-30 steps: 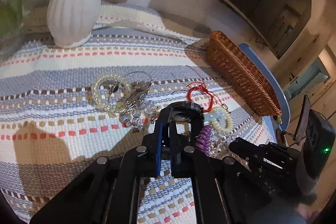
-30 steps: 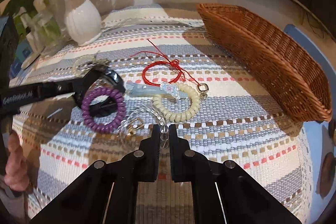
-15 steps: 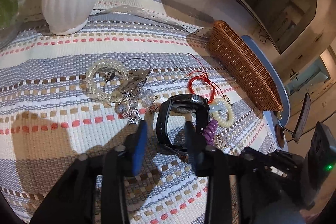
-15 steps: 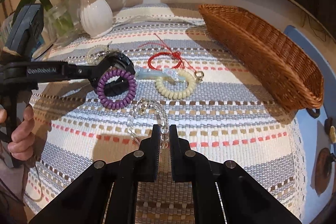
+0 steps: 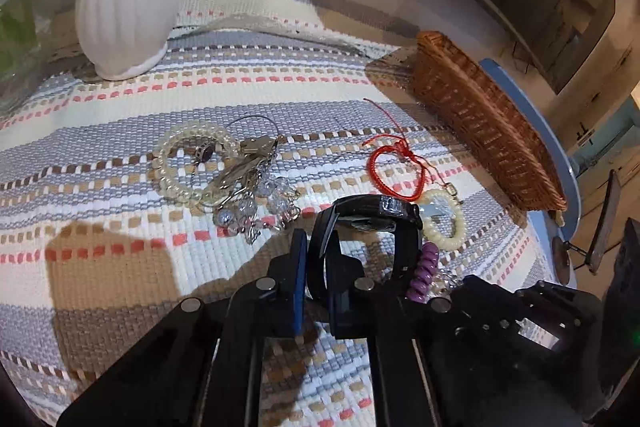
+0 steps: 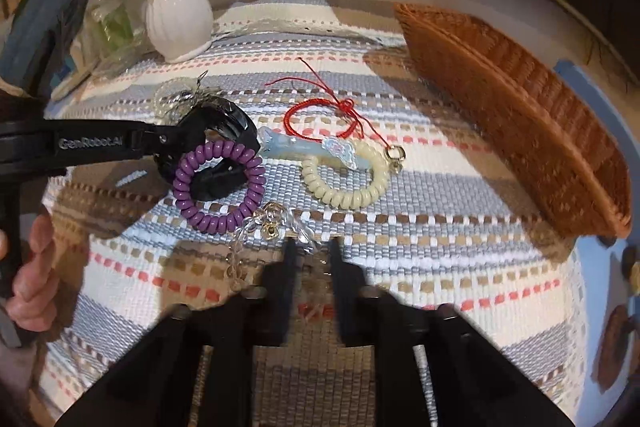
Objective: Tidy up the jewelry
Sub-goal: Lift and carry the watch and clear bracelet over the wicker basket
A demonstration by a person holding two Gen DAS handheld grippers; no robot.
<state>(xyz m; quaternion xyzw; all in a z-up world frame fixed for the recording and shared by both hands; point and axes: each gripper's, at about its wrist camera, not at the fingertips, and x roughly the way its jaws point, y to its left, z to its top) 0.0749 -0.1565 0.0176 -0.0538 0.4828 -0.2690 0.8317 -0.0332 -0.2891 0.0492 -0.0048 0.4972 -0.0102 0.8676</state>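
My left gripper [image 5: 318, 267] is shut on the strap of a black watch [image 5: 370, 223], which also shows in the right wrist view [image 6: 218, 131]. A purple coil band [image 6: 219, 185] leans against the watch. My right gripper [image 6: 310, 247] has its jaws slightly parted over a clear bead bracelet with gold rings [image 6: 276, 223]. A cream coil band [image 6: 344, 179], a pale blue hair clip [image 6: 304, 149] and a red cord bracelet [image 6: 320, 115] lie beyond. A pearl bracelet [image 5: 188, 163] and crystal beads [image 5: 256, 207] lie left of the watch.
A wicker basket [image 6: 520, 115] stands at the right edge of the striped woven cloth [image 6: 440, 247]. A white ribbed vase [image 5: 124, 7] with flowers and a glass vase [image 6: 112, 23] stand at the back left. A hand [image 6: 32, 279] holds the left gripper's handle.
My left gripper opened, then closed again on the watch strap. My right gripper was shut on the clear bracelet; its jaws have parted and it sits lower over the bracelet.
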